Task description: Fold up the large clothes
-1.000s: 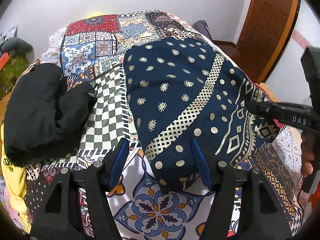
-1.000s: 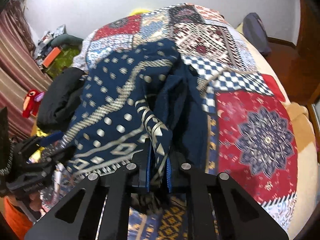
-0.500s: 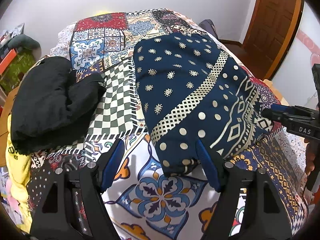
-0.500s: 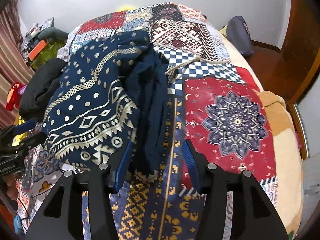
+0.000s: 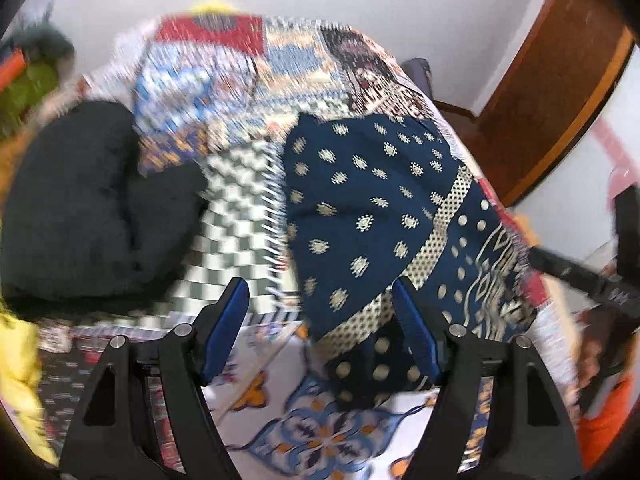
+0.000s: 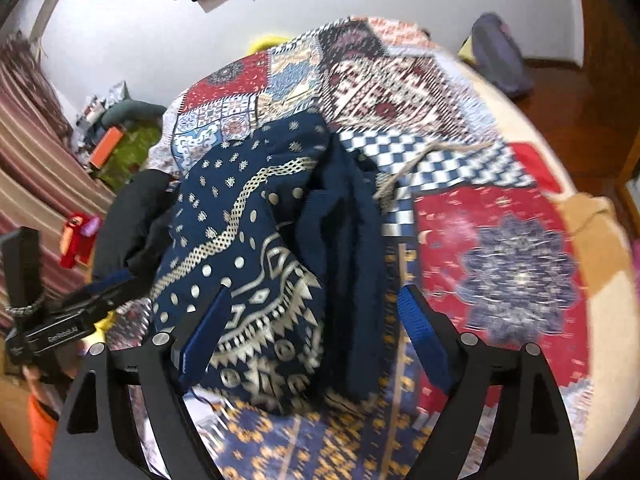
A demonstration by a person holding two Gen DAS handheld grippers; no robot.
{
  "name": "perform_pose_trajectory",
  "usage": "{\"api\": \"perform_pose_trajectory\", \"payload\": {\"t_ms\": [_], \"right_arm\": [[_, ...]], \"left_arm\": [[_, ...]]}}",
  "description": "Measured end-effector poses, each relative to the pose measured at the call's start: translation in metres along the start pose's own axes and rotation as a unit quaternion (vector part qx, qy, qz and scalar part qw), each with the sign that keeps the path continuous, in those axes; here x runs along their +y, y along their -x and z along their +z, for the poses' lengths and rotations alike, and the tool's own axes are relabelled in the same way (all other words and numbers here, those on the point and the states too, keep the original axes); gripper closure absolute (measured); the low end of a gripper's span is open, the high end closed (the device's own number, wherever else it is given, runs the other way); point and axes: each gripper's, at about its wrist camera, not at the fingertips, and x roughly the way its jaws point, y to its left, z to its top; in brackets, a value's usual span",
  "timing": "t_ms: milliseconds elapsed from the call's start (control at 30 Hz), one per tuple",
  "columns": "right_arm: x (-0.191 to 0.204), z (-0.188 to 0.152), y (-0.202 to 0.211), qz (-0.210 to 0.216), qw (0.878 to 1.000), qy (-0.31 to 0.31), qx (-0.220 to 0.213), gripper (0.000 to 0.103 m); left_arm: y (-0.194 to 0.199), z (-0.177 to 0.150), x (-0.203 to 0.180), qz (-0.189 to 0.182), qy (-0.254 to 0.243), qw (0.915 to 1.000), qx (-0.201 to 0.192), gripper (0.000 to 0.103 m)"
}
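Observation:
A navy garment with cream dots and zigzag borders (image 5: 376, 216) lies folded on the patchwork bedspread (image 5: 240, 216); it also shows in the right wrist view (image 6: 256, 248), with a plain navy layer bunched along its right side. My left gripper (image 5: 320, 332) is open and empty, just in front of the garment's near edge. My right gripper (image 6: 312, 340) is open and empty, its fingers either side of the garment's near end. Each gripper shows in the other's view, at the right edge (image 5: 580, 276) and the left edge (image 6: 68, 316).
A black garment (image 5: 88, 200) lies piled on the bed's left, with yellow cloth (image 5: 20, 368) below it. A wooden door (image 5: 560, 80) stands at the right. A dark bag (image 6: 500, 56) sits past the bed. Clutter and a striped curtain (image 6: 32, 152) are at the left.
My right gripper opened, let go of the garment's edge and drew back. My left gripper stayed open and shifted. The garment now lies more compactly folded on the bed.

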Motion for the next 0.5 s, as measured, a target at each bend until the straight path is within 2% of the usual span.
{"api": "perform_pose_trajectory", "payload": {"t_ms": [33, 133, 200, 300, 433, 500], "right_arm": [[-0.003, 0.001, -0.009, -0.001, 1.000, -0.004, 0.005, 0.020], [-0.014, 0.004, -0.031, -0.007, 1.000, -0.010, 0.022, 0.020], [-0.025, 0.005, -0.043, 0.012, 0.999, -0.026, 0.036, 0.020], [-0.040, 0.007, -0.057, 0.047, 0.995, -0.062, 0.056, 0.013], [-0.050, 0.007, -0.069, 0.085, 0.991, -0.082, 0.066, 0.011], [-0.051, 0.007, -0.070, 0.101, 0.989, -0.086, 0.066, 0.011]], "left_arm": [[-0.010, 0.003, 0.005, -0.028, 0.015, 0.9994, 0.013, 0.030], [-0.028, 0.007, 0.012, -0.079, 0.043, 0.9955, 0.029, 0.030], [-0.039, 0.010, 0.020, -0.103, 0.069, 0.9917, 0.033, 0.030], [-0.057, 0.014, 0.030, -0.138, 0.109, 0.9834, 0.044, 0.027], [-0.075, 0.016, 0.037, -0.158, 0.134, 0.9769, 0.053, 0.015], [-0.081, 0.018, 0.039, -0.171, 0.144, 0.9731, 0.055, 0.015]]}}
